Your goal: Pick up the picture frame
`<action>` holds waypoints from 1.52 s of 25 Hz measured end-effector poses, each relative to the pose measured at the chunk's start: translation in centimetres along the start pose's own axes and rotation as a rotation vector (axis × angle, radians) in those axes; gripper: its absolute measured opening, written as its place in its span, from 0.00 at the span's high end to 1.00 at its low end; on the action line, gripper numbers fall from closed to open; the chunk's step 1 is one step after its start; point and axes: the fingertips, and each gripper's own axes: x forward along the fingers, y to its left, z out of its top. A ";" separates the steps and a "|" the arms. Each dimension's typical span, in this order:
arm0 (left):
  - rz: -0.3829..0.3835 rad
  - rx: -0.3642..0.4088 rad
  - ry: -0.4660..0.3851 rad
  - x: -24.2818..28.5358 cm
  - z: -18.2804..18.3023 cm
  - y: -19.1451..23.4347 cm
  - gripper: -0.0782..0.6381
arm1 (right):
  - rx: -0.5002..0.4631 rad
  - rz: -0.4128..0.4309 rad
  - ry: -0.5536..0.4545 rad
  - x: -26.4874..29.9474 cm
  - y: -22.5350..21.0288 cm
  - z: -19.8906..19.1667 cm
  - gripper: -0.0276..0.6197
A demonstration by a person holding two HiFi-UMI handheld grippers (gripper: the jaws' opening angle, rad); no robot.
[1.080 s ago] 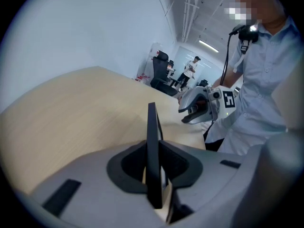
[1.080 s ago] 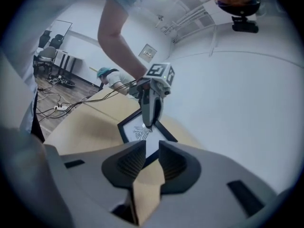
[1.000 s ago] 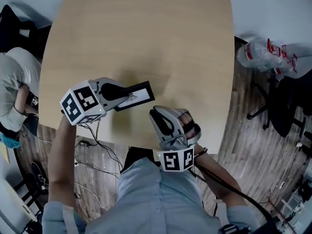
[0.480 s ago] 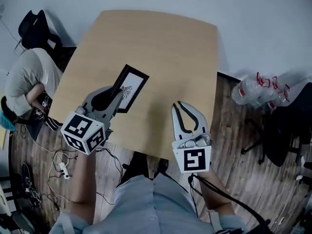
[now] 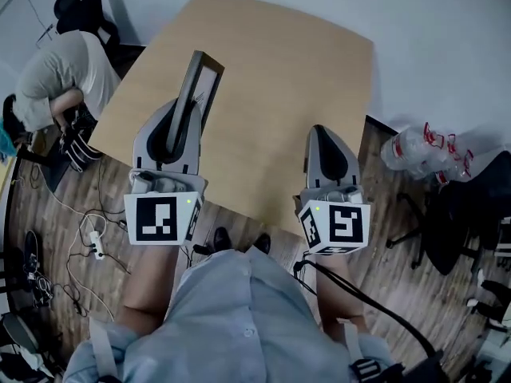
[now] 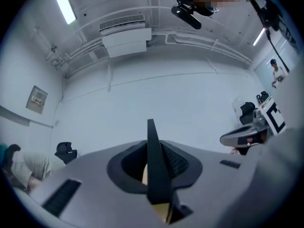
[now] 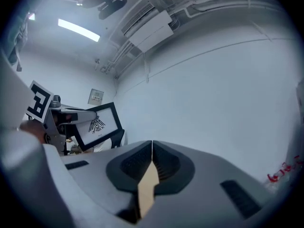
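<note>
Above table (image 5: pixel 295 70), left: left claw (image 5: pixel 185 110) grips picture frame (image 5: pixel 204 74), long axis pointing far; right claw (image 5: pixel 322 138) just closed, empty.

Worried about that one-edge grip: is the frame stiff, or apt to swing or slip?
Probably stiff: the frame juts unbent from the left gripper. Likely light, since one edge pinch carries it. It might pivot: its far end hangs unsupported.

picture frame (image 5: pixel 196 82) in left gripper (image 5: pixel 182 108), above table (image 5: pixel 279 62); person (image 5: pixel 56 78) at table's left
</note>
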 end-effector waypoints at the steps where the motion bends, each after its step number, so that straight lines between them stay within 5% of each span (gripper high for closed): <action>1: -0.002 -0.014 0.001 -0.4 -0.3 0.3 0.80 | -0.010 0.005 -0.002 0.1 0.9 0.0 0.95; 11: -0.048 -0.106 -0.002 -1.2 -1.2 0.2 0.80 | -0.059 0.016 -0.022 0.7 3.8 1.1 0.95; 38: -0.069 -0.110 -0.026 -1.2 -0.3 0.3 0.80 | -0.123 0.014 -0.067 -0.1 5.2 3.1 0.96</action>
